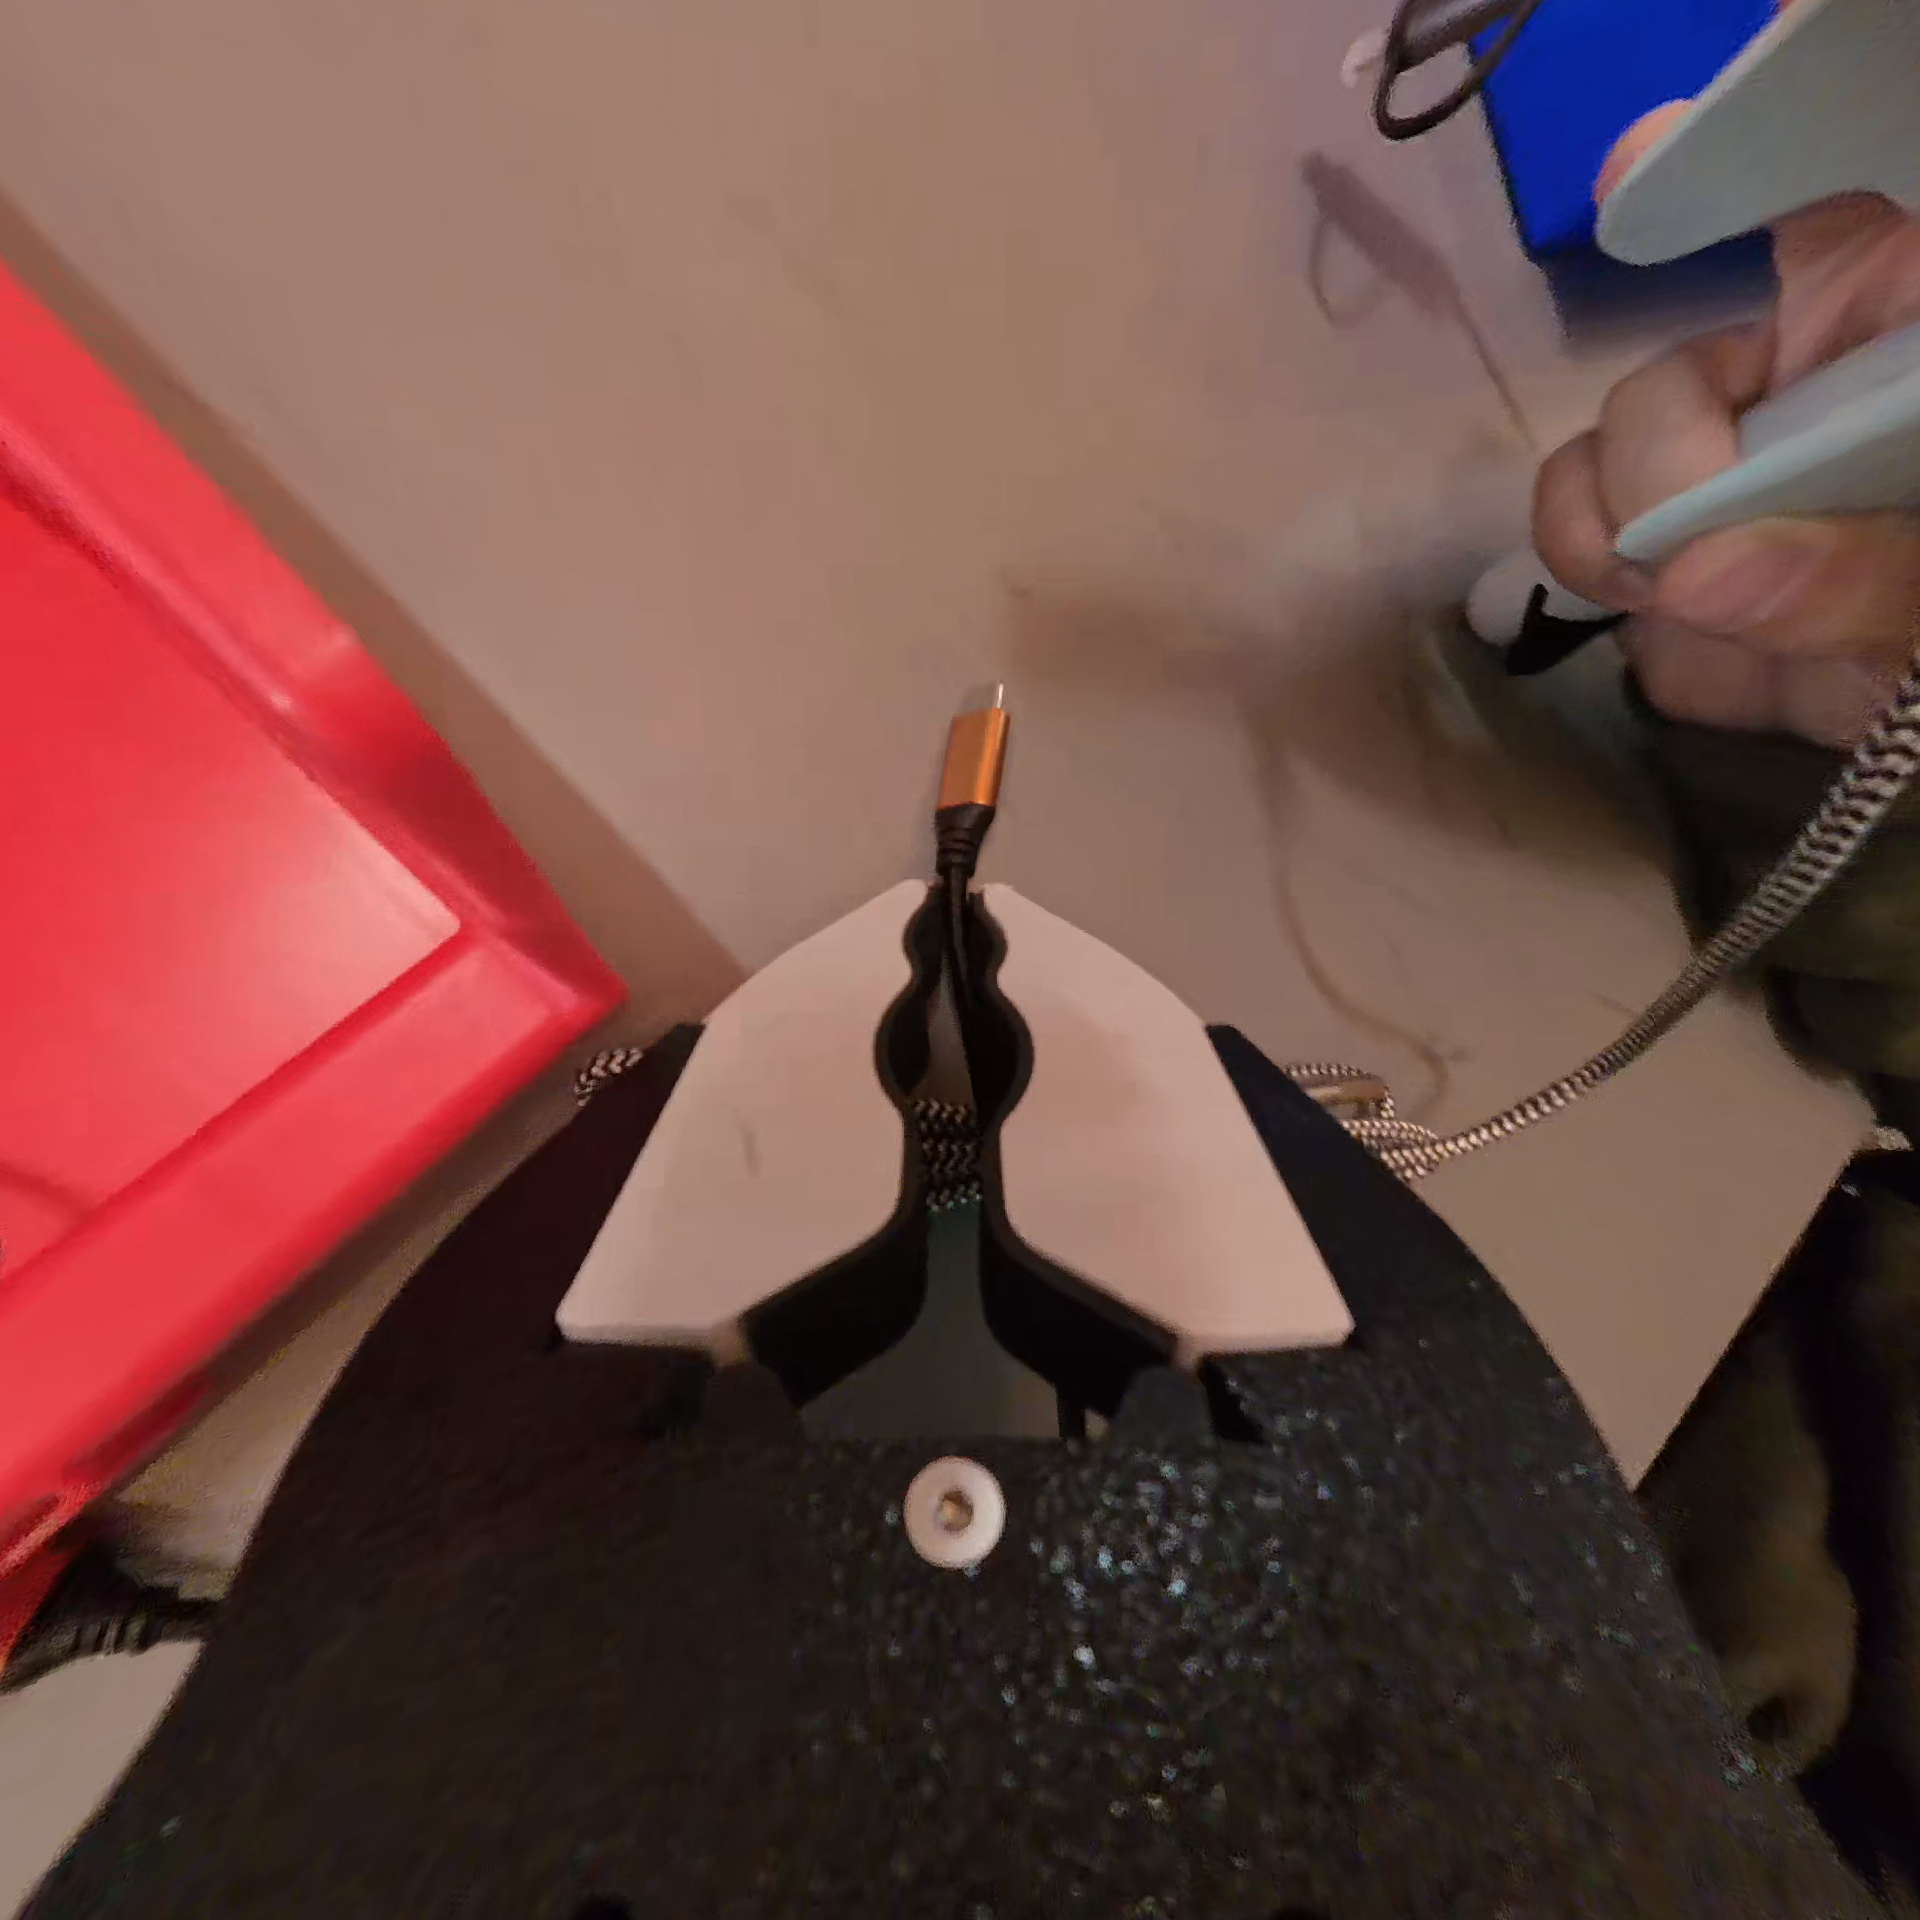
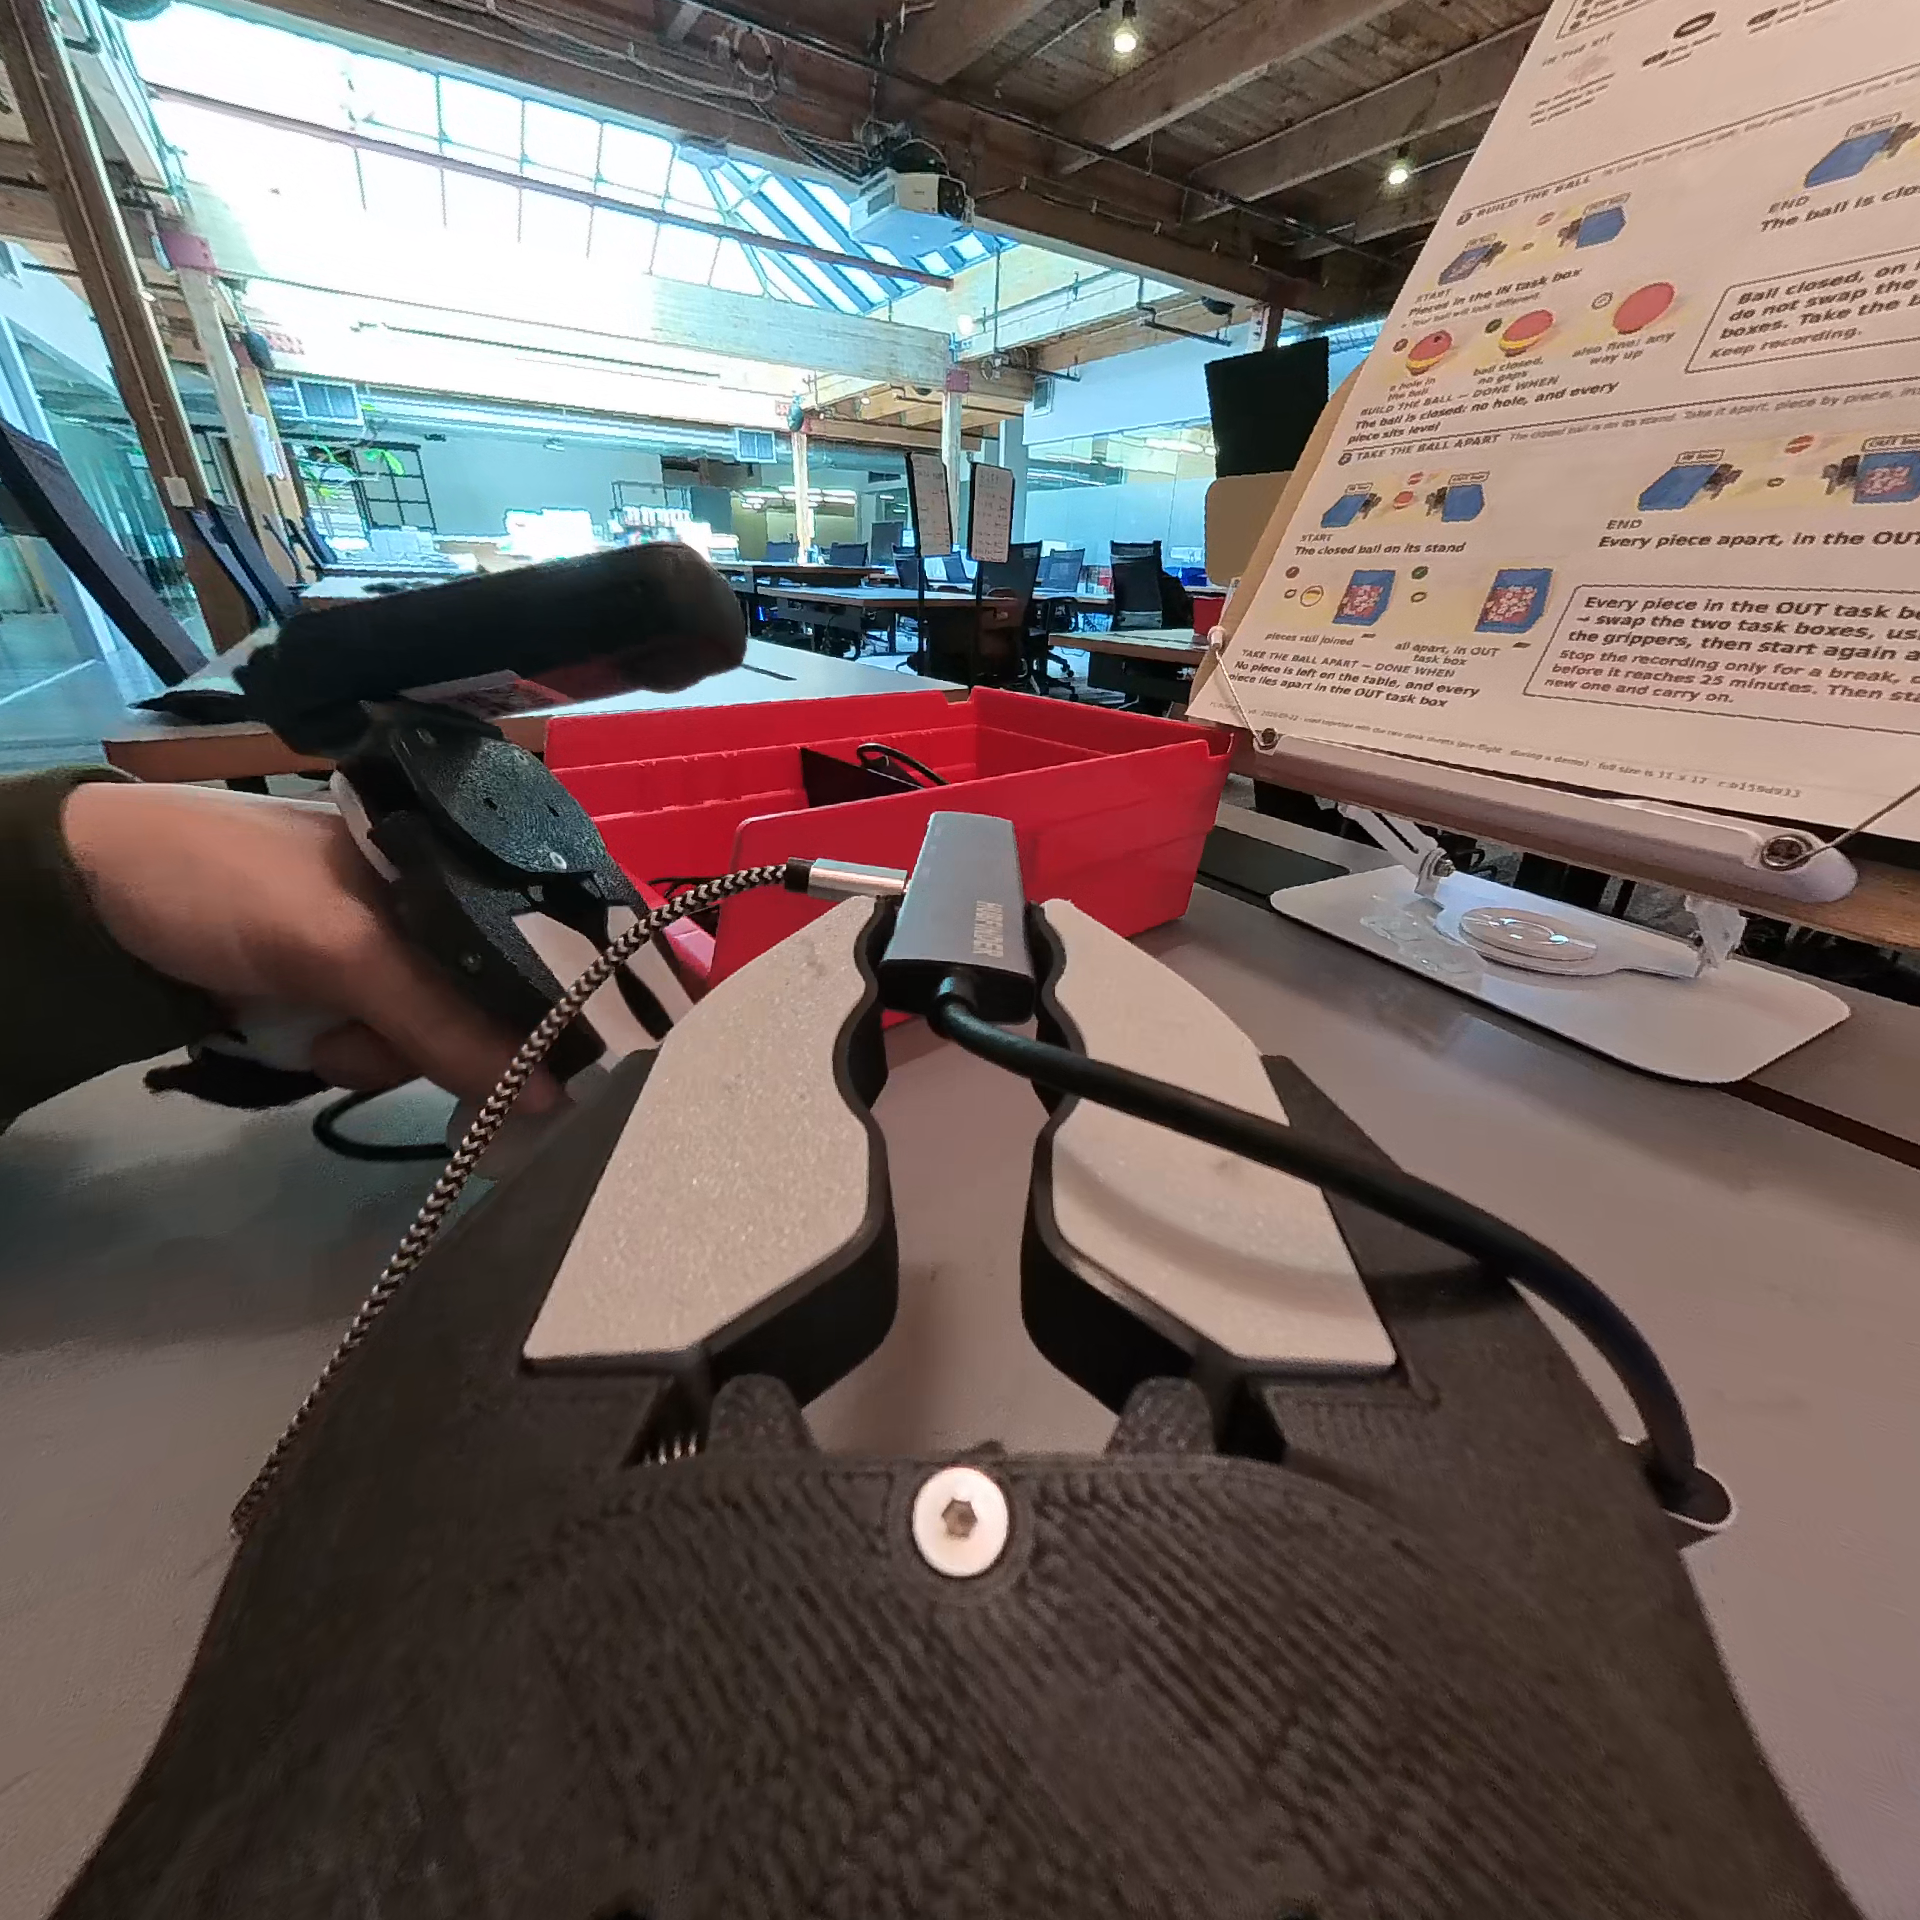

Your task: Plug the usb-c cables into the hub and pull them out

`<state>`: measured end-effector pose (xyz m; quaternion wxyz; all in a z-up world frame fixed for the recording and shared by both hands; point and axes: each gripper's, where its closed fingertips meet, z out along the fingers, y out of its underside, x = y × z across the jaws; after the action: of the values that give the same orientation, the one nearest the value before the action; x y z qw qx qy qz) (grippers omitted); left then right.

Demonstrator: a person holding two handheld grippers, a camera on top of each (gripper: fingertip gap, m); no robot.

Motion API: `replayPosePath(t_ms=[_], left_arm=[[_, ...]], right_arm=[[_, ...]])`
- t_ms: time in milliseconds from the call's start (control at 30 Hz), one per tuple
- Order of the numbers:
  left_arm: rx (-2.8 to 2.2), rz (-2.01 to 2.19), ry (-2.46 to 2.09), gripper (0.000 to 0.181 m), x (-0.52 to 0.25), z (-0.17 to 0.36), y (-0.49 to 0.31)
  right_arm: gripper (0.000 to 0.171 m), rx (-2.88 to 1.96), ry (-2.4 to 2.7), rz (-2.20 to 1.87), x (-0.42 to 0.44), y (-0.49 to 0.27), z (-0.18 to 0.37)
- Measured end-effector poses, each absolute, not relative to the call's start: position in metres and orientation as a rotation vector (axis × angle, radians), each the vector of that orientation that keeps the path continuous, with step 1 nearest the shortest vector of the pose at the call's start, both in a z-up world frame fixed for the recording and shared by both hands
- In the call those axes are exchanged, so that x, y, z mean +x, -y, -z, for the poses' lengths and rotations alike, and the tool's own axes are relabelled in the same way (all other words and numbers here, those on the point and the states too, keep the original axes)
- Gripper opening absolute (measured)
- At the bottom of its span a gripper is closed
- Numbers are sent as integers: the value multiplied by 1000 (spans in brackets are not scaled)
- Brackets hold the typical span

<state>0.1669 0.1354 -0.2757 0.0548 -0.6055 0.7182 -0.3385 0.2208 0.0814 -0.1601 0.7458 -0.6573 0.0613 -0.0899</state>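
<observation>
My left gripper [image 1: 954, 888] is shut on a black-and-white braided cable [image 1: 945, 1143]. Its orange usb-c plug [image 1: 974, 758] sticks out past the fingertips, above the beige table [image 1: 727, 364], plugged into nothing. My right gripper [image 2: 956, 920] is shut on the near end of a dark grey hub [image 2: 961, 883] and holds it up off the table. A silver plug [image 2: 847, 881] on a second braided cable [image 2: 499, 1101] sits in the hub's left side. The hub's own black cable [image 2: 1299, 1153] loops back to the right. The left gripper's body [image 2: 488, 862] shows at left, in a hand.
A red bin [image 2: 1039, 821] with dividers stands just behind the hub, and at the left in the left wrist view [image 1: 208, 883]. An instruction sheet on a white stand [image 2: 1558, 966] stands at the right. A blue bin [image 1: 1538, 187] is at the far right. A hand [image 1: 1704, 540] holds the other gripper. My right fingertips sit around 15 centimetres from my left ones.
</observation>
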Motion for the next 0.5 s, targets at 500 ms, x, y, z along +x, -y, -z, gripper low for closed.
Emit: replayPosePath(t_ms=[500], left_arm=[[-1403, 729, -1904, 3, 131, 160, -228]], right_arm=[[24, -1439, -135, 197, 221, -81, 160]])
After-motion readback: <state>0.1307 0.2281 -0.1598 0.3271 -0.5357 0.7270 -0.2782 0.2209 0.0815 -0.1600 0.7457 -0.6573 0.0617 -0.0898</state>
